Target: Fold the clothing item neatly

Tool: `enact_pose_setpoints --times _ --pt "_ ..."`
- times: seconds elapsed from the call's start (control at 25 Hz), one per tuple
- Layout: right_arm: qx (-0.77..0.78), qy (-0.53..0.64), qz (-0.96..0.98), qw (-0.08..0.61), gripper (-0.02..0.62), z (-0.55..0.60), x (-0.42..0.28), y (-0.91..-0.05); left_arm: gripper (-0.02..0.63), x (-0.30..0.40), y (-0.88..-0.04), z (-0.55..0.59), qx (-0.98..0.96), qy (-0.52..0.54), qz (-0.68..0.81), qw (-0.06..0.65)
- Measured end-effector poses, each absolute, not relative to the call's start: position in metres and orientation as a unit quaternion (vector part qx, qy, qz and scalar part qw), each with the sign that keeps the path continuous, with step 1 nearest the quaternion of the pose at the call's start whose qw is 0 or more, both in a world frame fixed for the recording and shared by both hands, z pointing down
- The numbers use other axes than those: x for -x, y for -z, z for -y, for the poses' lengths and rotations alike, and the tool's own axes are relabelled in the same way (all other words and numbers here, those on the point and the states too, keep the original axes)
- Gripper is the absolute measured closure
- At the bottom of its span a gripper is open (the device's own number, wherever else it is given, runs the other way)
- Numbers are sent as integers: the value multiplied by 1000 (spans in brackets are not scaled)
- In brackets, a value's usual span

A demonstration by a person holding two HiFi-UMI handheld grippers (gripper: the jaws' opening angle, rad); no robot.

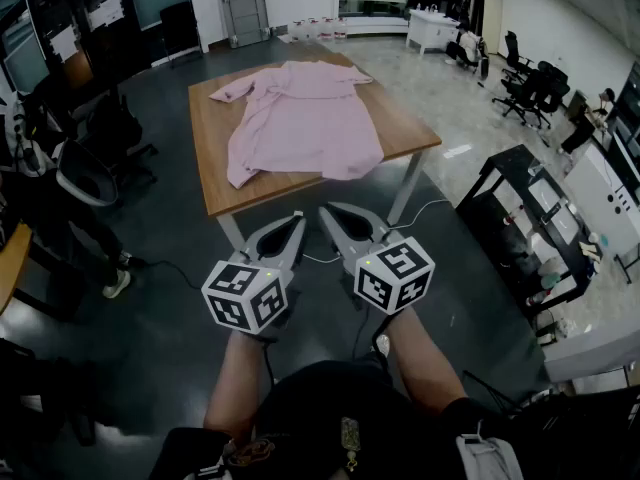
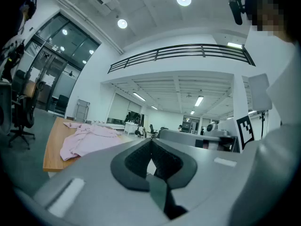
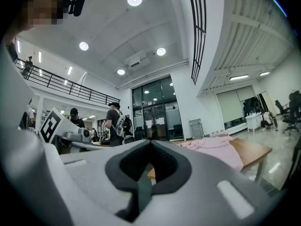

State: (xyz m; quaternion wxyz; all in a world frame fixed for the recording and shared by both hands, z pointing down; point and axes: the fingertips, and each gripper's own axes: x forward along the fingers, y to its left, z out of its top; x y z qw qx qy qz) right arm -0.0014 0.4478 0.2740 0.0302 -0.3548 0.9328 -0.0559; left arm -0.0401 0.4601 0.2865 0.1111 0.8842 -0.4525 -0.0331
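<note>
A wooden table point(image 1: 215, 163) stands on the dark floor and serves as the fixed mark here. A pink shirt point(image 1: 305, 118) lies on it, unfolded and rumpled. It covers the middle of the top from the far edge to the near edge, and one sleeve reaches toward the table's far left corner. A strip of bare wood shows along the table's left side, and more at its right corner. To the right of the table stands a black shelving unit point(image 1: 530, 218), well apart from it. Beyond the table's far right corner is a cluster of black office chairs point(image 1: 535, 93).

On the near side of the table, short of its edge and off the wood, the person holds both tools side by side and pointing level toward it. The left gripper point(image 1: 296, 218) has its fingers pressed together with nothing between them. The right gripper point(image 1: 326, 211) is the same, fingers closed tip to tip and empty. Neither touches the shirt. Nearer the person than the table, each tool carries a marker cube, the left cube point(image 1: 245, 296) and the right cube point(image 1: 395, 275)
</note>
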Motion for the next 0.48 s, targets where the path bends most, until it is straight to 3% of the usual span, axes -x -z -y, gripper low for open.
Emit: enact_pose_setpoints --times 0.48 --pt "370 68 -926 38 594 -440 -3 -275 598 48 -286 -455 -883 32 456 108"
